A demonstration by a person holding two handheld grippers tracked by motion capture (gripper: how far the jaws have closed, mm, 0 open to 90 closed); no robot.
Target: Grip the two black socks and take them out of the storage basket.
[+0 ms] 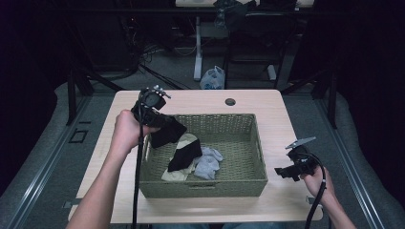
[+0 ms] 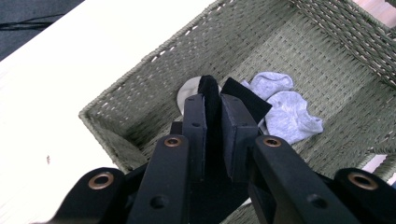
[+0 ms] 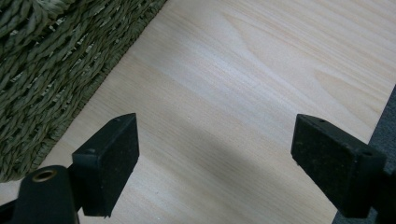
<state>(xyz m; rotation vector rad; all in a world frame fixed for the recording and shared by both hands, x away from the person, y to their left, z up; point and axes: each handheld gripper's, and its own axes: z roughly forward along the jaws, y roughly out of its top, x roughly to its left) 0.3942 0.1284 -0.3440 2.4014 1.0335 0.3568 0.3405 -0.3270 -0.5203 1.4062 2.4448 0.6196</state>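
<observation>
A green woven basket (image 1: 258, 157) stands in the middle of the wooden table (image 1: 200, 99). My left gripper (image 1: 165, 123) hangs over the basket's left rim, shut on a black sock (image 1: 168, 132) that dangles from it. In the left gripper view the black sock (image 2: 210, 93) is pinched between the jaws of the left gripper (image 2: 214, 116). Inside the basket lie another black sock (image 1: 185, 153), a cream sock (image 1: 187, 139) and grey socks (image 1: 208, 162). My right gripper (image 1: 282, 172) hovers low over the table just right of the basket, open and holding nothing (image 3: 215, 154).
The basket's wall (image 3: 42, 70) is close to the left of my right gripper. Bare table (image 3: 261, 70) lies under and beyond it, with the table's right edge nearby. A cable hole (image 1: 230, 101) sits at the far side. A plastic bag (image 1: 213, 78) lies on the floor behind.
</observation>
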